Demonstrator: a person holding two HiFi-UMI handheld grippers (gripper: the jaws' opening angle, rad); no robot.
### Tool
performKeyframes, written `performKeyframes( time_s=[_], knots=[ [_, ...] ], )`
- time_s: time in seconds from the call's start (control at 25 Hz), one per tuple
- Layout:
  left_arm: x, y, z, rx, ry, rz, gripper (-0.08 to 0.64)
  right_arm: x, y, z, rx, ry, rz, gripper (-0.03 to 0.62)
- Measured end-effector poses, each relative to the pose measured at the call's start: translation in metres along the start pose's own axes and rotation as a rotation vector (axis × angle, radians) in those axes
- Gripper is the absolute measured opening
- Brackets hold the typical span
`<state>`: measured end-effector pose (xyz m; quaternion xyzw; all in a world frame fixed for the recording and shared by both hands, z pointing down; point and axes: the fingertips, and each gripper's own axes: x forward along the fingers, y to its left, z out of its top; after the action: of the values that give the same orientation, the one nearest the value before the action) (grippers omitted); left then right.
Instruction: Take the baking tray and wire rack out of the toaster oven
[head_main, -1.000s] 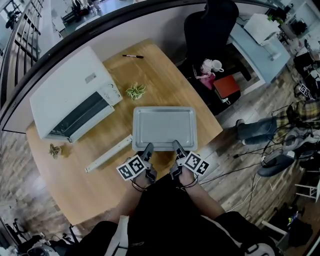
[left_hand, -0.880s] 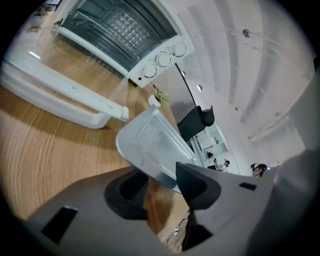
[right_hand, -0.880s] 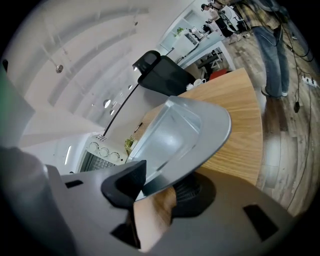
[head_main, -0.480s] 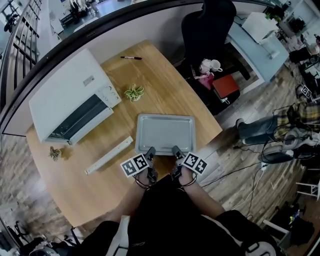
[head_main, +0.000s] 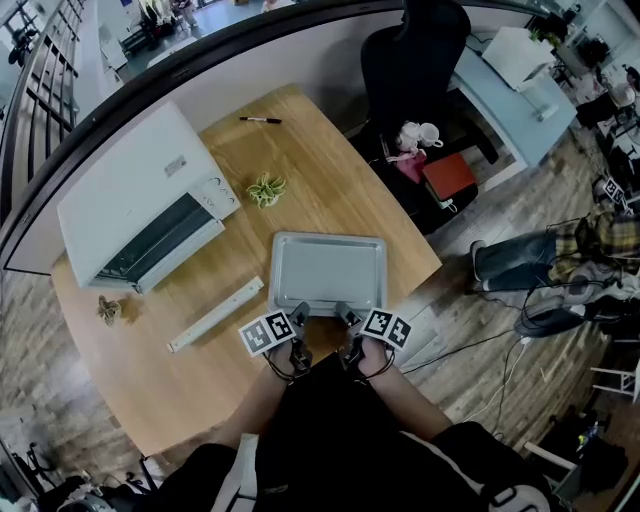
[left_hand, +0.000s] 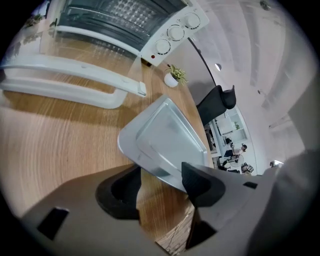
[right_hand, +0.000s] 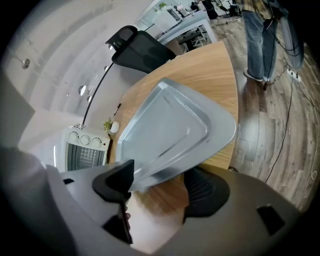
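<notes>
Both tilted down side by side, left tongs (head_main: 299, 313) and right tongs (head_main: 345, 314) — jaws just opened, baking tray (head_main: 328, 268) rim between.

Office-like lab: black swivel chair (head_main: 415, 55), pale desks (head_main: 512, 88), wood-plank floor (head_main: 520, 200).

Your wooden table (head_main: 330, 170) bears the baking tray (head_main: 328, 270) right ahead of your left gripper (head_main: 300, 311) and right gripper (head_main: 344, 312); toaster oven (head_main: 130, 190) and white bar (head_main: 215, 313) lie leftward.

No readable text or numbers.
On the white box-shaped toaster oven (head_main: 130, 195), far ahead of the jaws, the grey label (head_main: 176, 165) is too small to read; black-and-white marker cubes (head_main: 267, 333) behind the jaws show only patterns.
</notes>
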<state>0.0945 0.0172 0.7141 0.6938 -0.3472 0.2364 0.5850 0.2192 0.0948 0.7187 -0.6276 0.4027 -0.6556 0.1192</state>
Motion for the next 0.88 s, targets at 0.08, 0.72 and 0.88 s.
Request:
performKeyframes(
  time_s=[0.08, 0.72, 0.88],
  knots=[
    [-0.009, 0.007, -0.003, -0.011, 0.003, 0.004, 0.241, -0.003, -0.001, -0.007, -0.015, 0.019, -0.009, 0.327],
    [-0.091, 0.015, 0.048, 0.144, -0.270, -0.003, 0.239, 0.002, 0.111, -0.014, -0.480, -0.032, 0.186, 0.308],
    [-0.116, 0.026, 0.066, 0.192, -0.355, 0.023, 0.239, 0.011, 0.158, -0.023, -0.682, -0.050, 0.267, 0.305]
  ],
)
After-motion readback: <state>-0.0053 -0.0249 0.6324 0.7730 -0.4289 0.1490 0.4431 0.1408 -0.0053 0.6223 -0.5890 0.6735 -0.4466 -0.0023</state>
